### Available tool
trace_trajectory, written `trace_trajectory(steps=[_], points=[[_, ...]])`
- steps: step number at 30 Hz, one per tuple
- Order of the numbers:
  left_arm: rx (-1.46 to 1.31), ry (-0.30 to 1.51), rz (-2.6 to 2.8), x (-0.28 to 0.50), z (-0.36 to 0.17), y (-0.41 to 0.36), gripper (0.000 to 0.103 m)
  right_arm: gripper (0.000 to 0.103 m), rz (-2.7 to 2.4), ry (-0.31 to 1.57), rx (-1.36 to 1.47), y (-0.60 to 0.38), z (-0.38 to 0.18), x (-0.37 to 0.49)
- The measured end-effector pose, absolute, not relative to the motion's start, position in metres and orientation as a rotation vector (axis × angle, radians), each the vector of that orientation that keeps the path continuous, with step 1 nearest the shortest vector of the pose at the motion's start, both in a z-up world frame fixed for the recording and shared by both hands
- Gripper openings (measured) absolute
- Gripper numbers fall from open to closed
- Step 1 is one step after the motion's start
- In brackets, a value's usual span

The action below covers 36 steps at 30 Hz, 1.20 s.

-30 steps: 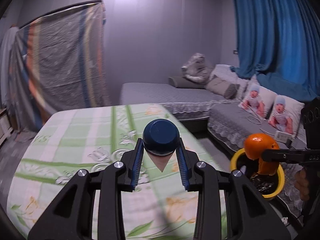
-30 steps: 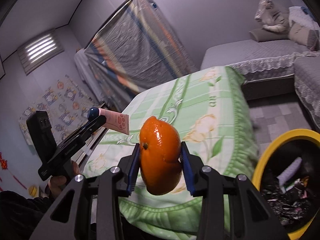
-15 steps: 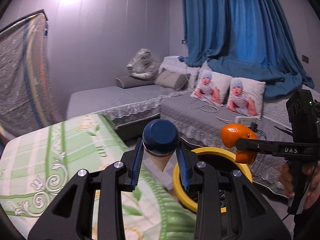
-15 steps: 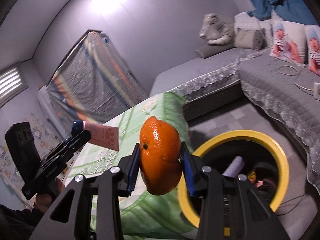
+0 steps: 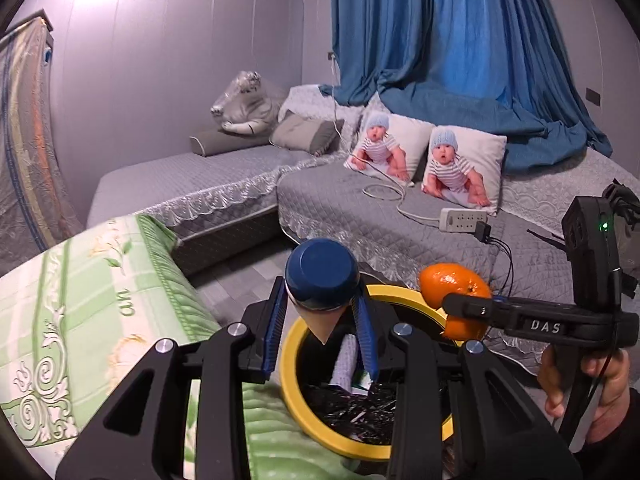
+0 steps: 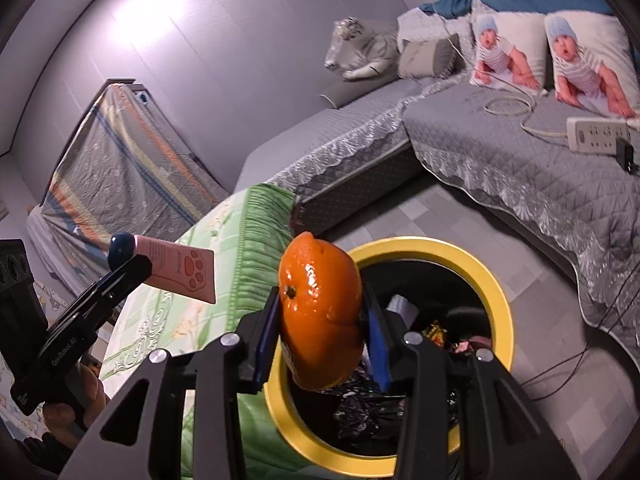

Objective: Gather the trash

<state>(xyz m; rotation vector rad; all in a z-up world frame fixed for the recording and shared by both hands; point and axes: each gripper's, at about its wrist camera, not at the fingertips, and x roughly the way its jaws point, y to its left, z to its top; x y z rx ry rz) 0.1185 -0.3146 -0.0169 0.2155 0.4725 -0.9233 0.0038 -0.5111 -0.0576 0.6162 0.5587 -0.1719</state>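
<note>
My left gripper [image 5: 322, 332] is shut on a pink tube with a dark blue cap [image 5: 322, 280], held above the near rim of a yellow-rimmed trash bin [image 5: 304, 408]. The tube also shows in the right wrist view [image 6: 176, 270], with a paw print on it. My right gripper [image 6: 320, 320] is shut on an orange [image 6: 320, 312] and holds it over the bin's left rim [image 6: 496, 288]. The orange also shows in the left wrist view [image 5: 454, 286]. The bin holds dark crumpled trash and wrappers.
A table with a green patterned cloth [image 5: 92, 300] stands left of the bin. A grey corner sofa [image 5: 360, 204] lies behind, with baby-print pillows [image 5: 460, 168], a power strip [image 5: 462, 218] and cables. Blue curtains hang at the back right.
Both grippers have swung right from over the green table to above the yellow bin, each still holding its object. The bin now sits right under them.
</note>
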Motion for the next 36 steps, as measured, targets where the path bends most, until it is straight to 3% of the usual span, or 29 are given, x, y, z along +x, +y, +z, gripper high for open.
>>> trace_trajectory(steps=[10, 19, 21, 22, 23, 24, 27, 30, 33, 36], points=[[0.236, 0.622, -0.960, 0.148, -0.065, -0.358, 0.031, 0.036, -0.235, 0.626, 0.691, -0.537, -0.095, 0.011], [0.219, 0.695, -0.961, 0.163, -0.084, -0.373, 0.032, 0.040, -0.271, 0.625, 0.697, -0.542, -0.095, 0.013], [0.206, 0.687, -0.949, 0.166, -0.080, -0.370, 0.040, 0.047, -0.298, 0.625, 0.708, -0.545, -0.094, 0.012], [0.192, 0.681, -0.944, 0.167, -0.079, -0.368, 0.054, 0.052, -0.316, 0.623, 0.715, -0.547, -0.094, 0.011], [0.178, 0.672, -0.934, 0.169, -0.076, -0.364, 0.061, 0.054, -0.327, 0.617, 0.722, -0.550, -0.093, 0.009], [0.168, 0.662, -0.923, 0.170, -0.074, -0.360, 0.064, 0.061, -0.334, 0.612, 0.726, -0.551, -0.091, 0.007], [0.119, 0.655, -0.900, 0.174, -0.067, -0.344, 0.078, 0.065, -0.375, 0.606, 0.712, -0.550, -0.086, 0.003], [0.068, 0.611, -0.868, 0.173, -0.057, -0.321, 0.093, 0.079, -0.427, 0.600, 0.689, -0.546, -0.078, -0.001], [0.027, 0.532, -0.831, 0.168, -0.039, -0.290, 0.095, 0.095, -0.488, 0.587, 0.642, -0.537, -0.069, -0.003], [-0.019, 0.451, -0.779, 0.164, -0.020, -0.251, 0.095, 0.095, -0.573, 0.595, 0.568, -0.524, -0.062, 0.001]])
